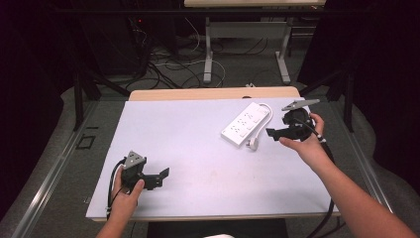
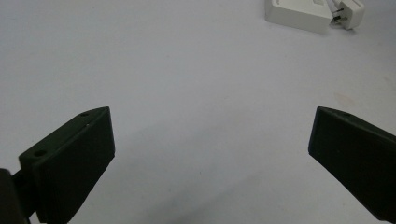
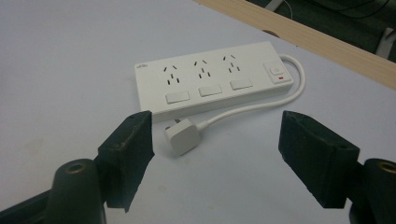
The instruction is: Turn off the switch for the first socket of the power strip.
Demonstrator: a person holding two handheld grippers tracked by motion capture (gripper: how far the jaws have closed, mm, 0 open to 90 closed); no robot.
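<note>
Looking from the high view, we find the power strip (image 1: 246, 123) far right on the worktop (image 1: 188, 148), long axis slanting, just left of our open, empty right gripper (image 1: 271, 133). Our left gripper (image 2: 210, 154), jaws wide and empty, sits well apart. Our right gripper view puts the plug (image 3: 183, 135) between its jaws.

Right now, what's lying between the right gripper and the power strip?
The strip's white plug, on its cord, lies between the right gripper and the power strip, in the right gripper view.

white-topped table (image 1: 188, 148), grey floor (image 1: 237, 69), tangled cables (image 1: 173, 64), dark curtains (image 1: 29, 74)
</note>
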